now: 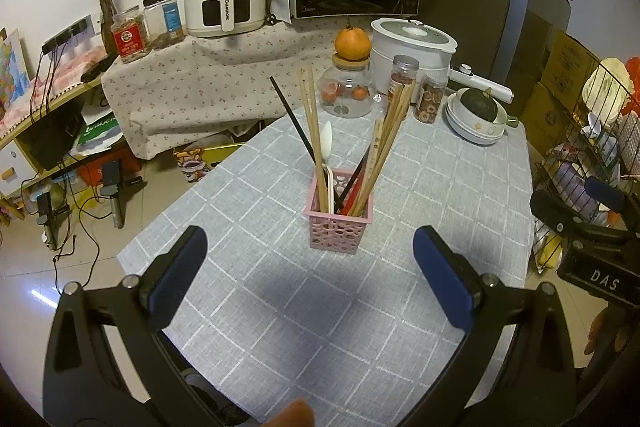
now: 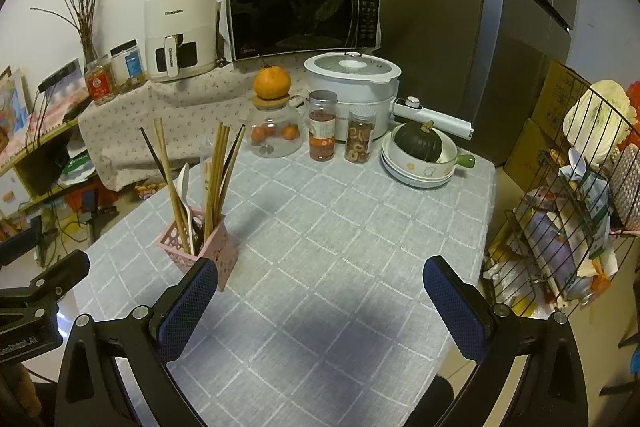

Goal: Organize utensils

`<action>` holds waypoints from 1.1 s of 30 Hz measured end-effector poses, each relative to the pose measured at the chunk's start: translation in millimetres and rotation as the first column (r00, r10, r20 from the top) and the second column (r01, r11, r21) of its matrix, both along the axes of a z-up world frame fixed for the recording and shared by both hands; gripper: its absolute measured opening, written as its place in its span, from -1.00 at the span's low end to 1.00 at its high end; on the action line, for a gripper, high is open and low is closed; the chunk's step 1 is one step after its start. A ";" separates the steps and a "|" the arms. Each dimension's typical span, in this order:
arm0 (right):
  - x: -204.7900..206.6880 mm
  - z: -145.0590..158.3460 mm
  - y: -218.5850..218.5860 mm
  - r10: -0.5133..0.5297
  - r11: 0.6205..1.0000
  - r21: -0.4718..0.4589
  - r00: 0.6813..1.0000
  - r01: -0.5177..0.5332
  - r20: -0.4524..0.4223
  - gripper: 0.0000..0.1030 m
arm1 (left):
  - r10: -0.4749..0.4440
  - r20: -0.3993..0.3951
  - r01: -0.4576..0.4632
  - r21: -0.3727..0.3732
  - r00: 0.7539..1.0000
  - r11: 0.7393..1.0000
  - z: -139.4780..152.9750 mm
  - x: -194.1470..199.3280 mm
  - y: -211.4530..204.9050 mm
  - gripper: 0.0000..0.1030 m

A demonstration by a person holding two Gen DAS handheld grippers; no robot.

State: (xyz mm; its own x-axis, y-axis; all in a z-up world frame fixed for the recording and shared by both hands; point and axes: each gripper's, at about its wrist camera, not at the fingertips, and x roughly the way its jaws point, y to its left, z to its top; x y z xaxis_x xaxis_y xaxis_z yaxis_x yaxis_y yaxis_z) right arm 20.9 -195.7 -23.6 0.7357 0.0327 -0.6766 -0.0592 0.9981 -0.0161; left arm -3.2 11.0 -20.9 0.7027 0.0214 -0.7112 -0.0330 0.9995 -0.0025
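Observation:
A pink perforated holder (image 1: 339, 227) stands upright on the grey checked tablecloth (image 1: 440, 187). Several wooden chopsticks (image 1: 310, 123), black ones and a white spoon (image 1: 327, 147) stick out of it. My left gripper (image 1: 310, 259) is open just in front of the holder, nothing between its blue pads. In the right wrist view the same holder (image 2: 216, 247) sits to the left, its lower corner hidden behind the left finger of my right gripper (image 2: 320, 291). That gripper is open over bare cloth (image 2: 340, 227). The right gripper's body (image 1: 588, 235) shows at the left view's right edge.
At the table's far edge stand a glass jar topped with an orange (image 2: 276, 123), two snack jars (image 2: 322, 125), a white cooker (image 2: 352, 95) and stacked bowls holding a dark squash (image 2: 418, 151). A wire rack (image 2: 560, 227) crowds the right side. The floor lies left.

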 end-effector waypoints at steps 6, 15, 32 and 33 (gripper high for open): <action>-0.8 0.5 -0.4 -0.003 1.000 0.000 1.000 0.003 0.000 1.00 | 0.007 0.002 -0.007 0.009 1.000 1.000 0.6 2.5 -0.9 0.99; -1.0 3.0 -1.8 -0.005 1.000 0.001 1.000 0.005 0.000 1.00 | 0.007 0.001 -0.007 0.011 1.000 1.000 -0.2 1.7 -2.1 0.99; -1.3 2.5 -1.1 -0.007 1.000 0.001 1.000 0.007 -0.001 1.00 | 0.007 0.002 -0.007 0.011 1.000 1.000 -0.5 1.6 -2.5 0.99; -1.2 2.5 -1.1 -0.007 1.000 0.001 1.000 0.007 -0.001 1.00 | 0.007 0.002 -0.007 0.012 1.000 1.000 -0.5 1.3 -2.6 0.99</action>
